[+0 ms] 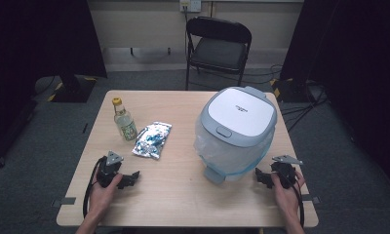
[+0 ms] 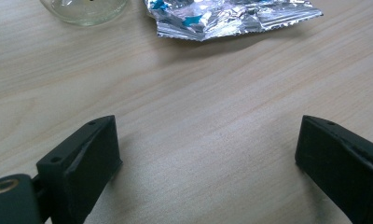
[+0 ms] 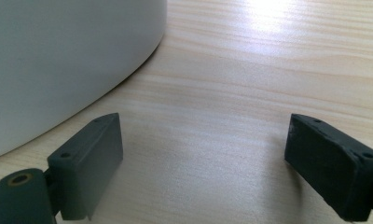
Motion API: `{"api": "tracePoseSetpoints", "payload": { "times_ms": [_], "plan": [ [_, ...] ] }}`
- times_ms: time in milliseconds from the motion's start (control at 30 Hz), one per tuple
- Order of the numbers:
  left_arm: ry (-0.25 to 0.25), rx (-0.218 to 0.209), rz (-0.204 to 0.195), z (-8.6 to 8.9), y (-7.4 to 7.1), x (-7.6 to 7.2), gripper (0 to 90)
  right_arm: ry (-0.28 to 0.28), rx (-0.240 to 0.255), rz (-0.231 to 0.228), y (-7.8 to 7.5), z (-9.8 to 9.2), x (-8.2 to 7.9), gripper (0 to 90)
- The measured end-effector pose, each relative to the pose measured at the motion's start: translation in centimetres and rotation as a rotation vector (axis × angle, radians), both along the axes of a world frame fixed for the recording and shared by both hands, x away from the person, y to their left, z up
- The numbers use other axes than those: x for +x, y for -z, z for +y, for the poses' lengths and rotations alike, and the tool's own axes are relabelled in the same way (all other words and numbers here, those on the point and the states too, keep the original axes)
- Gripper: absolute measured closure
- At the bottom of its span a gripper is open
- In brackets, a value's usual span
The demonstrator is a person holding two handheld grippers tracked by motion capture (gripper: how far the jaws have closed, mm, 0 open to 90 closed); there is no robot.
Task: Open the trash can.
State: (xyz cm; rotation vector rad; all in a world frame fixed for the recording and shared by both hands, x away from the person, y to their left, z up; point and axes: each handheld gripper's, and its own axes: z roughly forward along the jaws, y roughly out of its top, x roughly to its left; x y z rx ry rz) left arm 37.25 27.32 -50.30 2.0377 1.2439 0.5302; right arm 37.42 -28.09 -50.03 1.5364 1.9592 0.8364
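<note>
A white and grey lidded bin with a clear liner stands on the right half of the wooden table; its white wall rises close by in the right gripper view. A crumpled silver foil packet lies left of centre, beside a small glass bottle with a yellow cap. My left gripper rests near the front left, open, nothing between its jaws. At the front right, just right of the bin, my right gripper is open and holds nothing.
A black folding chair stands beyond the table's far edge. Dark curtains hang on both sides, with cables on the grey carpet at the right. Bare wood lies between the two grippers along the front of the table.
</note>
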Motion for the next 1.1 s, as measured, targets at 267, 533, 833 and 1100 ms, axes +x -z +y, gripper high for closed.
{"api": "tracePoseSetpoints", "payload": {
  "times_ms": [267, 533, 833, 1100],
  "plan": [
    [-0.004, -0.007, -0.014, 0.1, -0.1, -0.3, 12.6, 0.007, -0.003, 0.000, 0.0, 0.1, 0.0, 10.6],
    [-0.018, -0.016, -0.013, -0.1, -0.5, -0.9, 15.9, -0.001, -0.004, 0.007, -0.2, 0.3, -0.4, 15.0],
    [0.051, -0.113, -0.057, -2.1, -2.8, -1.5, 16.0, -0.010, 0.036, -0.001, -1.1, 0.7, -0.2, 17.8],
    [0.178, -0.109, -0.134, -7.5, -5.1, 1.1, 16.2, -0.038, 0.063, -0.024, -2.0, 1.0, -0.3, 18.3]
  ]
}}
